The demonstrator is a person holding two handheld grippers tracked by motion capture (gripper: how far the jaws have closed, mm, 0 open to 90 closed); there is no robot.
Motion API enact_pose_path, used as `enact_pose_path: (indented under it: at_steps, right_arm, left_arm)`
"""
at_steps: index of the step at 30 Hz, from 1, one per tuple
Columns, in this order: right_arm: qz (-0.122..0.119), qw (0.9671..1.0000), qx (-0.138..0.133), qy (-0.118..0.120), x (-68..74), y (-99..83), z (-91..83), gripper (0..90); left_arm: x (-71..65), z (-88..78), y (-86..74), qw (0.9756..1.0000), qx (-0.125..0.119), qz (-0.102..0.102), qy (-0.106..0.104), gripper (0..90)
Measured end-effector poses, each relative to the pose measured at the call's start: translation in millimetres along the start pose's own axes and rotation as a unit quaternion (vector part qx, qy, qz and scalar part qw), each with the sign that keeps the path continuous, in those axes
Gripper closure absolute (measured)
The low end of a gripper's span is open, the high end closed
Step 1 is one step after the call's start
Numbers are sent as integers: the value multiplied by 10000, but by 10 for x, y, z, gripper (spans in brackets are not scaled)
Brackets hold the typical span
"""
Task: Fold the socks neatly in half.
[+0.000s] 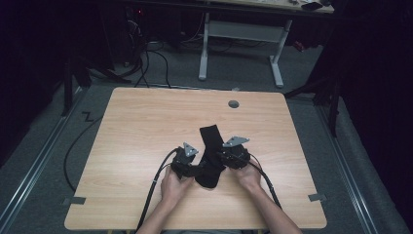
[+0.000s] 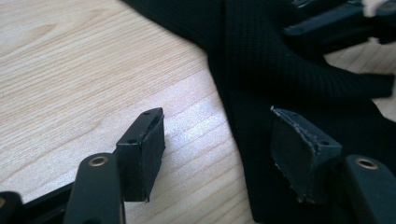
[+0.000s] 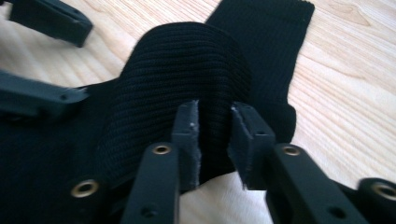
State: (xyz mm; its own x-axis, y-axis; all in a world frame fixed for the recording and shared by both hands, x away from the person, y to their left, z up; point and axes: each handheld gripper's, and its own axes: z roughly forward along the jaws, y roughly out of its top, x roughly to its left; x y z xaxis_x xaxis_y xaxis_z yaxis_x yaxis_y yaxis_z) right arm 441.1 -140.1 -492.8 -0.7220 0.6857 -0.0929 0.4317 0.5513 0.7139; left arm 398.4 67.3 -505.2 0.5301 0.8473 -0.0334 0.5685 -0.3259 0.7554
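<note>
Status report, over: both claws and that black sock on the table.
Left claw open, one pad over bare wood, one over the black sock. Right claw narrow, a raised fold of sock between its pads; contact unclear. Nothing else on the table near it.

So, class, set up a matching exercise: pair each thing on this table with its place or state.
Things:
1. left gripper
2. right gripper
3. black sock
4. grey round cap

Places or states:
A. set in the tabletop near the far edge
B. jaws wide apart, one pad over bare wood
C. lying between the two grippers
D. jaws close together around a raised fold

Pairs: 1-B, 2-D, 3-C, 4-A
</note>
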Motion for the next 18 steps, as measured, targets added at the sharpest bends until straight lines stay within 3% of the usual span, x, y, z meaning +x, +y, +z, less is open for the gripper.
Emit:
enact_pose_path:
  at_steps: [4, 7, 11, 15, 18]
  right_arm:
    - [91, 9998, -154, 120, -20, -4, -129, 685]
    - [306, 9986, -392, 179, -64, 28, -243, 710]
    - [662, 9963, -555, 41, -167, 62, -303, 772]
    - [1002, 9942, -379, -34, -259, 42, -205, 802]
    - [1051, 9943, -198, -36, -251, 21, -115, 796]
  left_arm:
    - [-3, 4, 1, 10000, -3, 1, -8, 361]
    - [-5, 6, 2, 10000, -7, -2, -6, 361]
    - [-5, 6, 3, 10000, -5, 4, -10, 361]
    - [-5, 6, 4, 10000, 0, 3, -8, 362]
    - [-15, 6, 4, 10000, -6, -2, 4, 361]
